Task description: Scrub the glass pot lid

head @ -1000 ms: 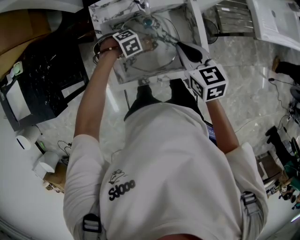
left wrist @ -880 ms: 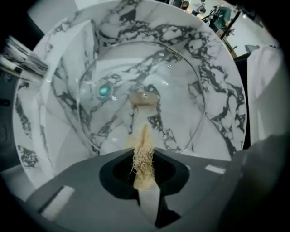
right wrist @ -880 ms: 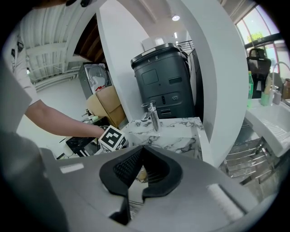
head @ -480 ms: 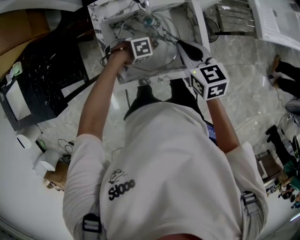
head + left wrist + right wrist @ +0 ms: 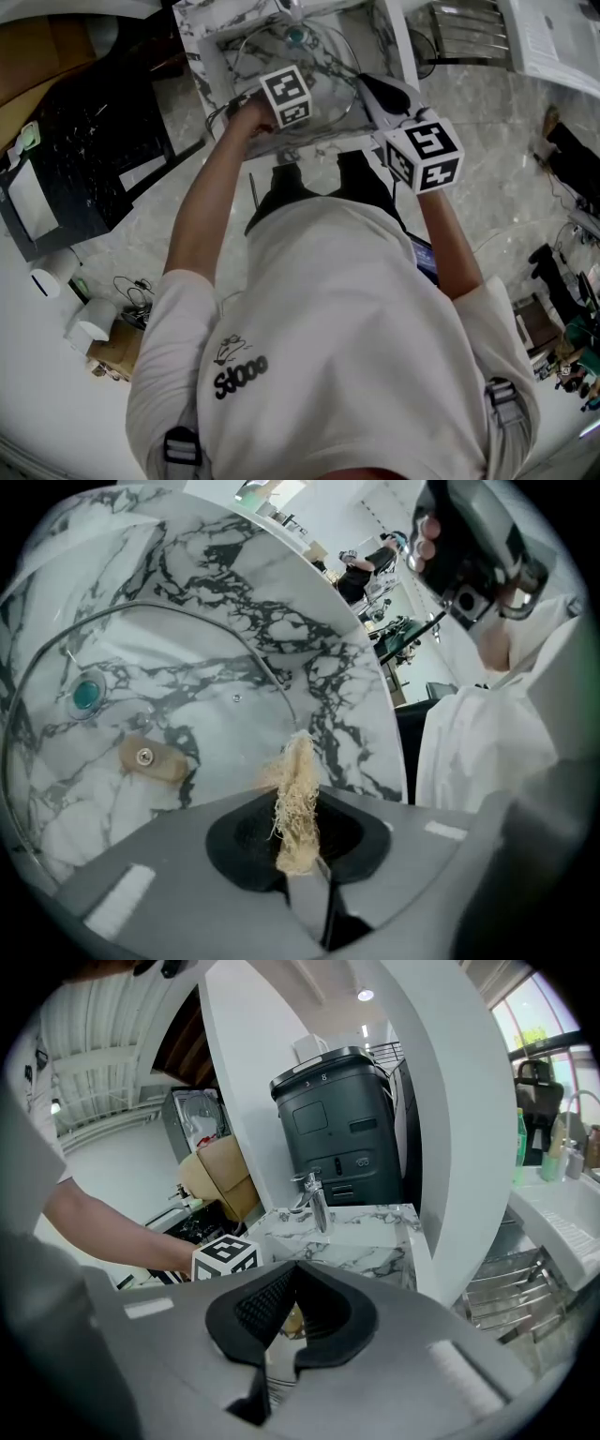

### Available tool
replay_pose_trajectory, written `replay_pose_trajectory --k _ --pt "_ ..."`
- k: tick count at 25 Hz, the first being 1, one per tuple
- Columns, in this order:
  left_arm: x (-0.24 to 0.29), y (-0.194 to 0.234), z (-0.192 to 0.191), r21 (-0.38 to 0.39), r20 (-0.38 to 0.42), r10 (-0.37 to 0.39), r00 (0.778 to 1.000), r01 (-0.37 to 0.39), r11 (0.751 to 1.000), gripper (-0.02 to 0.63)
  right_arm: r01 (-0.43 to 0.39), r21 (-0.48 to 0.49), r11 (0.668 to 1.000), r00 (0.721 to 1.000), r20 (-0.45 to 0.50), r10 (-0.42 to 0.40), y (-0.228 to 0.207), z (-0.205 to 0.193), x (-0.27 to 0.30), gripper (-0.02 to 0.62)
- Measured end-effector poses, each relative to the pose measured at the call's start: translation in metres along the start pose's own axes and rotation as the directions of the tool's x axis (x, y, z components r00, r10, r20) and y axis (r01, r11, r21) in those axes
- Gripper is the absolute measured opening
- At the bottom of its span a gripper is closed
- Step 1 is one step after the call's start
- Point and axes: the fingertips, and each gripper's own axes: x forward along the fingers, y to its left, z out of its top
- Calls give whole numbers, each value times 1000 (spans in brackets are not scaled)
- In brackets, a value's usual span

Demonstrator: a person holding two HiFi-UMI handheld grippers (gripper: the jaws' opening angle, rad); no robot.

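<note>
Marble sink point(image 5: 204, 70) cradles the glass pot lid point(image 5: 187, 696), right gripper point(image 5: 289, 1277) clamping it; left gripper point(image 5: 300, 822) pinches a scrubber point(image 5: 298, 775) (tan, fibrous).

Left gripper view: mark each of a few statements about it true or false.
1. The left hand-held gripper is shut on a tan fibrous scrubber. True.
2. The glass pot lid stands upright on a rack. False: it lies in the marble sink.
3. The lid's knob is black. False: it is tan.
4. A teal round piece shows beyond the knob. True.
</note>
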Motion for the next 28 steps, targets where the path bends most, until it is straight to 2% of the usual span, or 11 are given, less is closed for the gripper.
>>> replay_pose_trajectory --k 3,6,8,10,12,16,20,23,25,27,28 --pt "-2 -8 9 3 65 -15 998 14 1000 55 10 -5 1000 1000 5 -10 -2 4 -6 5" --pt "-24 -9 19 26 188 40 981 -46 999 55 24 -27 999 1000 21 -23 -3 15 -12 5" --pt "-48 -8 26 43 291 109 951 -127 991 55 36 -47 998 999 36 -34 -3 24 -16 5" --pt "-75 -1 29 25 394 200 897 -228 973 57 43 -68 997 998 56 -39 -2 37 -18 5" --pt "-103 3 28 -6 492 270 828 -307 952 57 35 -79 996 996 81 -28 4 50 -21 5" --pt "-162 -6 25 -69 668 344 660 -405 912 57 30 -110 993 990 141 -15 17 78 -30 5" --pt "-219 -19 16 -118 746 450 491 -567 815 58 60 -165 984 980 196 -27 31 107 -37 5" --pt "-266 -36 12 -169 801 479 358 -634 755 58 78 -218 973 969 246 -22 44 134 -45 5" --pt "-296 -51 10 -209 843 464 273 -627 750 58 72 -229 971 959 285 -4 54 151 -52 5" --pt "-327 -68 6 -255 882 437 175 -603 756 58 72 -258 964 948 319 14 66 168 -59 5" --pt "-342 -75 3 -282 891 436 124 -602 747 58 77 -284 956 943 331 22 72 176 -61 5"
